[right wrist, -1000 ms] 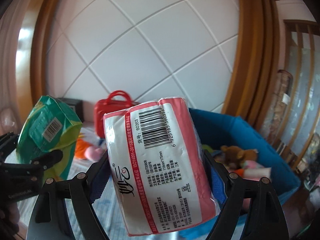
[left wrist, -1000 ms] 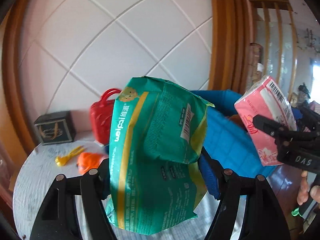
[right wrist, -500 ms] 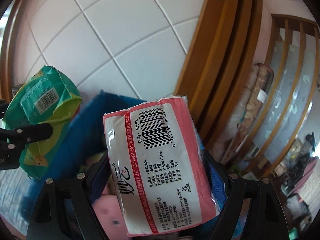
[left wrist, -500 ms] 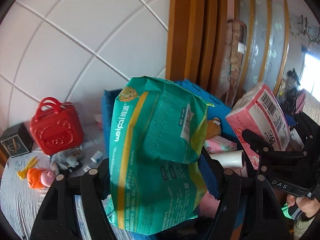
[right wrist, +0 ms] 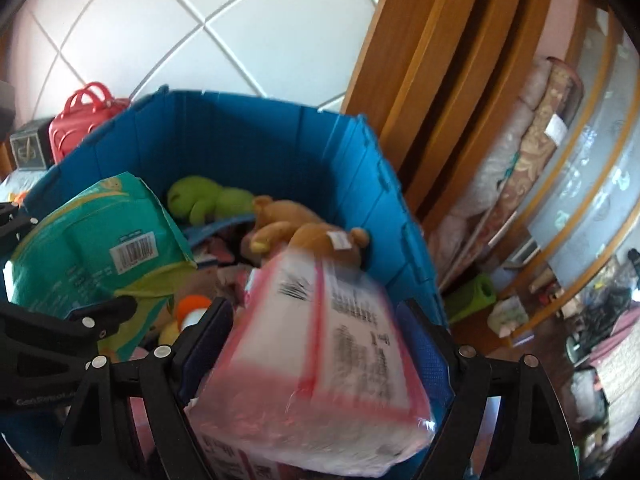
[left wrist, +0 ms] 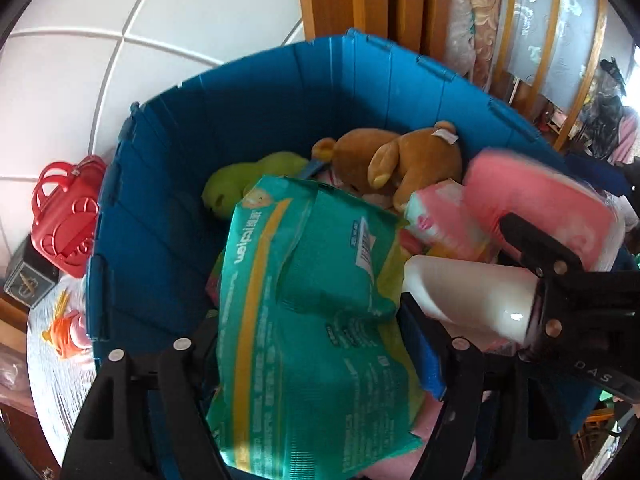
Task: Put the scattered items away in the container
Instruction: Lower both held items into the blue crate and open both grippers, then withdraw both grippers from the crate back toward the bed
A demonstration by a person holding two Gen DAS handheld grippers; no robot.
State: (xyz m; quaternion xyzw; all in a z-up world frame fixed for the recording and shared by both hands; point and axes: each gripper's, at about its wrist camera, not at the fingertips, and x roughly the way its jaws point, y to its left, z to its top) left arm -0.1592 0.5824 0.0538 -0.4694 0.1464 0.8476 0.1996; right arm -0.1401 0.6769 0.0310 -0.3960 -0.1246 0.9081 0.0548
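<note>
The green tissue pack (left wrist: 316, 312) is hanging over the open blue storage bin (left wrist: 248, 120), between the pads of the left gripper (left wrist: 316, 344). That gripper's jaws are opening at this moment; the right blue pad (left wrist: 424, 352) is lying against the pack's edge, while the left pad is hidden behind the pack, so whether the pack is gripped cannot be told for sure. In the right wrist view the same pack (right wrist: 100, 244) is showing its barcode and sitting just inside the bin's near left wall.

The pink tissue pack (right wrist: 320, 352) is tilting downward between the fingers of the right gripper (right wrist: 316, 344), blurred. A gap is showing between the left blue pad (right wrist: 204, 344) and the pack, so the gripper is standing released around it. In the left wrist view the pack (left wrist: 536, 208) is sitting at the bin's right side.

Inside the bin (right wrist: 248, 140), a brown plush bear (left wrist: 400, 160) is lying against the far wall, a green plush toy (left wrist: 248, 180) is lying beside it, and a white bottle (left wrist: 468, 296) is lying near the right gripper's finger.

Outside the bin, on the cloth-covered table (left wrist: 52, 380), a red toy handbag (left wrist: 66, 216), a dark box (left wrist: 28, 280) and an orange toy (left wrist: 66, 332) are resting to the left.
</note>
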